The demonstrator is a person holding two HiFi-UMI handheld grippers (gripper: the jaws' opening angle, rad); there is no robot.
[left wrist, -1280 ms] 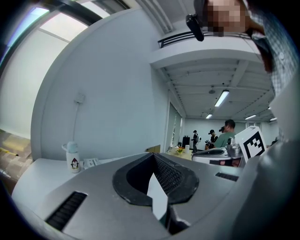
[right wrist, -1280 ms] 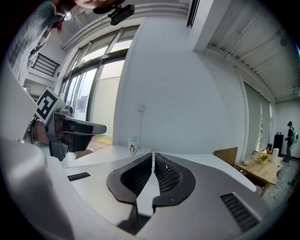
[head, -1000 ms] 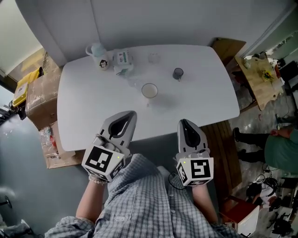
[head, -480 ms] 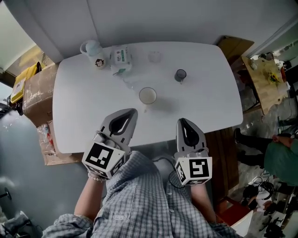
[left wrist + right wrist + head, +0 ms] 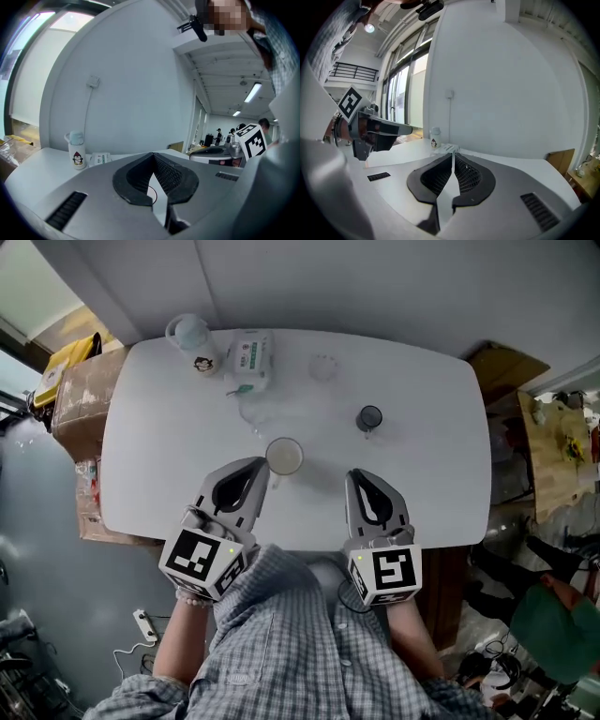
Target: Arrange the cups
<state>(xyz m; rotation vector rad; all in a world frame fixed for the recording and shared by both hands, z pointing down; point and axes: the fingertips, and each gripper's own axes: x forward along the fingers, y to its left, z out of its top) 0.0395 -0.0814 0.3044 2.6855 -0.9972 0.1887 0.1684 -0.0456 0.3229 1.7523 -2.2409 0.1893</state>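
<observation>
White table [image 5: 141, 437], nothing grabbed yet. Our left gripper [image 5: 255, 472] and right gripper [image 5: 359, 480] are both pinched closed and empty. Cream cup [image 5: 284, 457] is at 1 o'clock off the left, dark cup [image 5: 369, 417] at 12 off the right. Next we'd probably open up and reach.

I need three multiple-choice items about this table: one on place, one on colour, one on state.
1. The penguin bottle stands: A on the floor; B at the table's far left corner; C on a box.
2. The small cup right of the cream cup is: A red; B yellow; C dark.
3. The left gripper and right gripper are: A shut, empty; B wide open; C holding cups.
B: head view shows it there. C: it looks dark grey. A: jaw tips meet, nothing between.
</observation>
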